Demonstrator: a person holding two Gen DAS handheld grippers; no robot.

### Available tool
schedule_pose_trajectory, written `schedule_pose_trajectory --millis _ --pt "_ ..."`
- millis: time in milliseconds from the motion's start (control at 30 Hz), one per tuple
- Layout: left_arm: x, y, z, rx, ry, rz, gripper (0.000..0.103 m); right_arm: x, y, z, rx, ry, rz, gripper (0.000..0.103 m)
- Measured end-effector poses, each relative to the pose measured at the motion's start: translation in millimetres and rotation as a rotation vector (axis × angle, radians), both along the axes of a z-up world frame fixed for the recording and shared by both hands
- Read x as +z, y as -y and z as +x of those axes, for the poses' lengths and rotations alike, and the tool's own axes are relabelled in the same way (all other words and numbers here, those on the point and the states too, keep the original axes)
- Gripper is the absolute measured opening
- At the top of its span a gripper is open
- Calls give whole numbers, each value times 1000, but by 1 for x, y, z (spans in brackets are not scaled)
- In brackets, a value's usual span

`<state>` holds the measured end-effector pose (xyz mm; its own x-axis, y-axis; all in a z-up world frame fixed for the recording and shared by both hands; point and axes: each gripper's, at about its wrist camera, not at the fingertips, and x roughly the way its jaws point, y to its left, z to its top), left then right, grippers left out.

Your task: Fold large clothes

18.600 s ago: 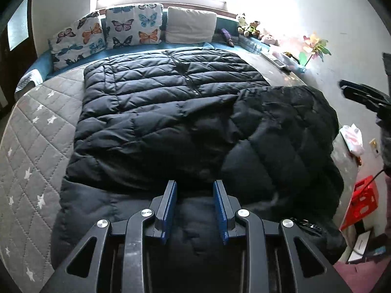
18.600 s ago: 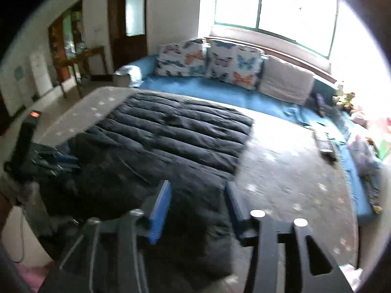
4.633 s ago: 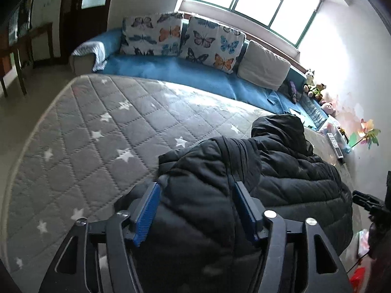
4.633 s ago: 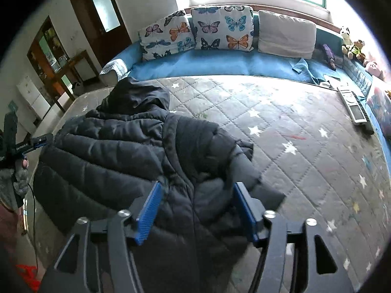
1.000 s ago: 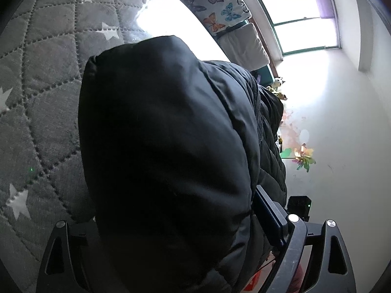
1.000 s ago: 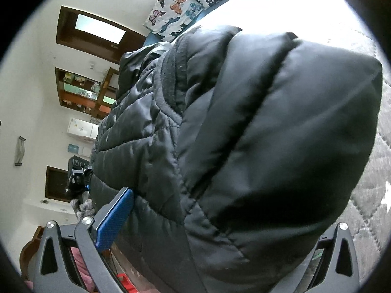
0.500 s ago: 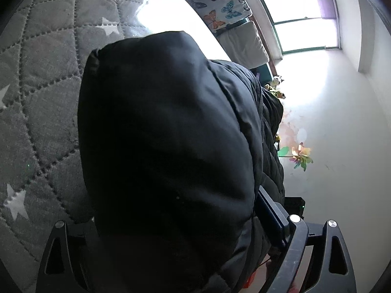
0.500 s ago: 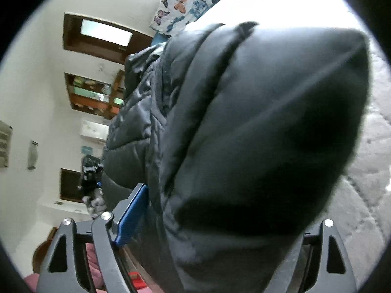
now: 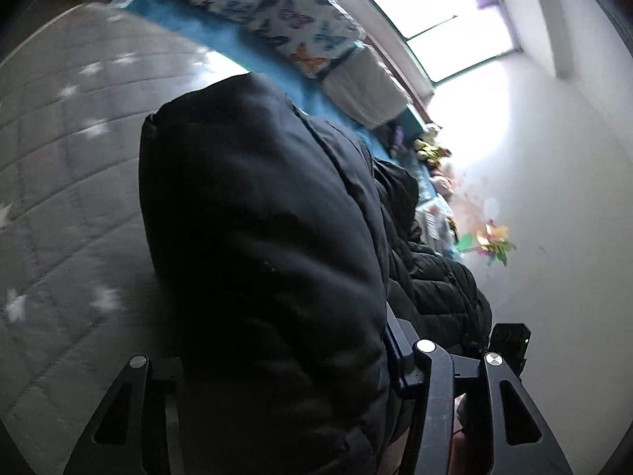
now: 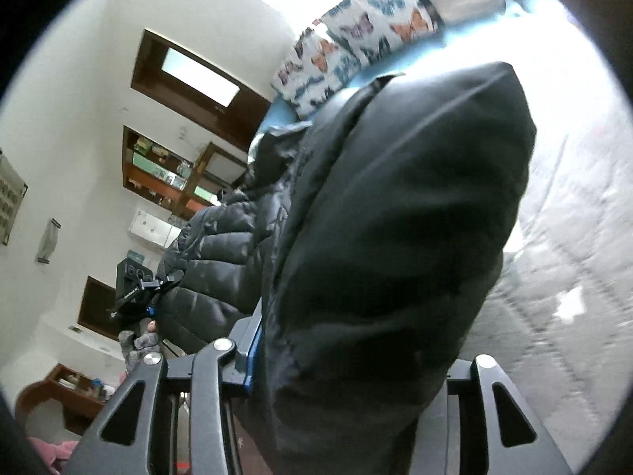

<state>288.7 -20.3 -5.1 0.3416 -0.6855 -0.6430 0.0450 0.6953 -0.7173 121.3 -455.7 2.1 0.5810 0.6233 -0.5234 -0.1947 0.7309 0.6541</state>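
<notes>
Nearest the left wrist camera, the left gripper (image 9: 277, 360) has a thick fold of the black puffer jacket (image 9: 261, 245) between its fingers; its jaws have just been closing, and the padding now fills the whole gap, with the blue pad of the right-hand finger (image 9: 395, 350) pressed against the fabric. The left-hand finger is hidden behind the bulge. Nearest the right wrist camera, the right gripper (image 10: 356, 360) likewise clamps a bulging fold of the same jacket (image 10: 395, 217); its jaws have also just been closing, and the blue-edged pad of its left-hand finger (image 10: 253, 350) lies flat against the cloth, while the other finger is covered.

Between the two tools the jacket hangs in a quilted span, lifted clear of the grey star-quilted mattress (image 9: 71, 182), which shows beside and below the fold in both views. In the right wrist view the left gripper (image 10: 138, 293) appears small at the far end of that span, with a hand in a grey glove (image 10: 140, 342) beneath it.

Beyond the mattress lies a blue bedcover (image 9: 221, 45), then butterfly-print pillows (image 9: 285, 19) and a plain pale pillow (image 9: 364, 87) beneath a bright window (image 9: 455, 27). Further right, soft toys (image 9: 429, 150) and a paper pinwheel (image 9: 492, 239) stand against the white wall.
</notes>
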Motion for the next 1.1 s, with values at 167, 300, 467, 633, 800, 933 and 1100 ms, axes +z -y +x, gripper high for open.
schedule_pose_trajectory --millis 167,300,467,633,800,933,1100 --pt "19 86 20 -85 28 -51 56 41 55 -31 -86 67 -70 47" --pt "24 161 41 -162 44 -94 56 59 101 -49 -157 89 -108 47" --pt "-2 241 66 -216 11 -84 56 44 155 -57 -255 48 -132 48" --pt "-52 292 72 -204 -90 42 68 -28 192 -45 -335 -150 -139 61" --pt "-66 294 84 -207 -115 10 81 -67 208 -45 -360 -187 -64 76" --pt "-46 281 79 -199 -74 21 79 -45 211 -55 -362 -201 -167 76" --pt "-4 267 85 -168 -18 43 79 -12 212 -70 -437 -202 -315 76"
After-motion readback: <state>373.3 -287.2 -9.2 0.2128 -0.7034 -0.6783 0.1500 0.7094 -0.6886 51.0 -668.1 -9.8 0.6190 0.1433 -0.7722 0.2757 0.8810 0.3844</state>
